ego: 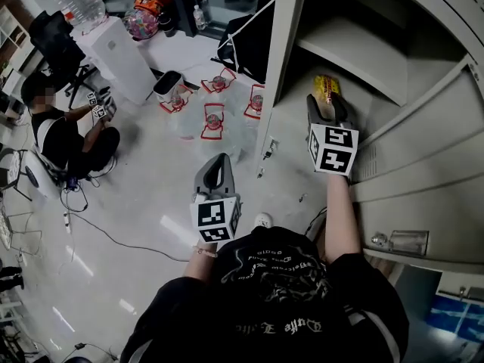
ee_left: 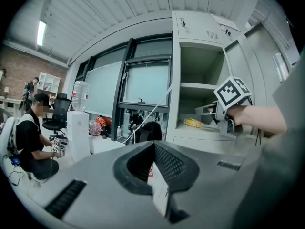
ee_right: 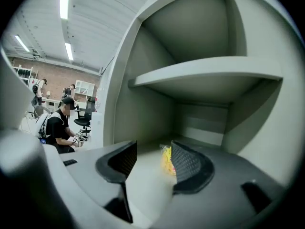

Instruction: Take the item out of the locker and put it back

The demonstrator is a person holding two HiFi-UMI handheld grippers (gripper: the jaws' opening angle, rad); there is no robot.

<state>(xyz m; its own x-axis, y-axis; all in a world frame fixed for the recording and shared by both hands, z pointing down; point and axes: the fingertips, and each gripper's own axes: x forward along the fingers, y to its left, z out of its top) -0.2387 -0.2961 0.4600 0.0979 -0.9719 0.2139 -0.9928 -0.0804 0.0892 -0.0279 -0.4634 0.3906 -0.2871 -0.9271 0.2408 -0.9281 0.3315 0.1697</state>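
On the shelf, a packet lies, seemingly loose, before the wide-open right gripper.

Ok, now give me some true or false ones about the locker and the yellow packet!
1. The yellow packet lies on a shelf inside the locker. True.
2. The right gripper is squeezing the packet. False: its jaws stand apart, and the packet lies loose on the shelf by them.
3. The left gripper is inside the locker too. False: it is out over the floor, jaws together, with nothing in them.
4. Another person sits on the floor across the room. True.
5. The locker is closed. False: it is open, and the right gripper reaches into it.
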